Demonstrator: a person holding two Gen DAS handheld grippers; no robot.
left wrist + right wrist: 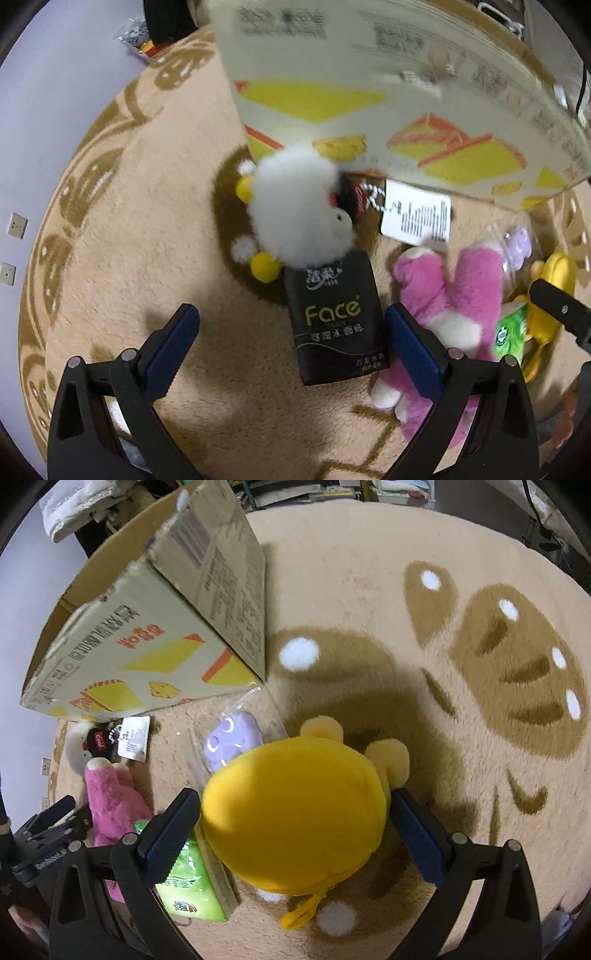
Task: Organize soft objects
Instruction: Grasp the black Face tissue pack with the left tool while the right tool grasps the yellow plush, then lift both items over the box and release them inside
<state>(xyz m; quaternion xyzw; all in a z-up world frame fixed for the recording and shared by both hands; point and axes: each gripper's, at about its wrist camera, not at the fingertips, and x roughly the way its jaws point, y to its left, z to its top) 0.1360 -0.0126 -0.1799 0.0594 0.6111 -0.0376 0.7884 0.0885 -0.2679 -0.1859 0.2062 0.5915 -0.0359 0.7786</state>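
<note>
My left gripper (pixel 291 347) is open above the rug, its fingers either side of a black "Face" tissue pack (pixel 334 321) without touching it. A white fluffy plush (pixel 295 206) with yellow pompoms lies just beyond, against the cardboard box (pixel 388 92). A pink plush (pixel 447 310) lies to the right. My right gripper (pixel 293 830) is open around a yellow plush (pixel 295 812); whether the pads touch it is unclear. A green tissue pack (pixel 188 878), a purple item in clear wrap (pixel 231 744) and the pink plush (pixel 110 805) lie to its left.
The box (pixel 147 627) lies tilted on the beige patterned rug (pixel 369 572). A white paper tag (pixel 415 214) hangs from the white plush. Grey floor (pixel 44 110) and wall sockets lie left of the rug. Clutter lines the far edge.
</note>
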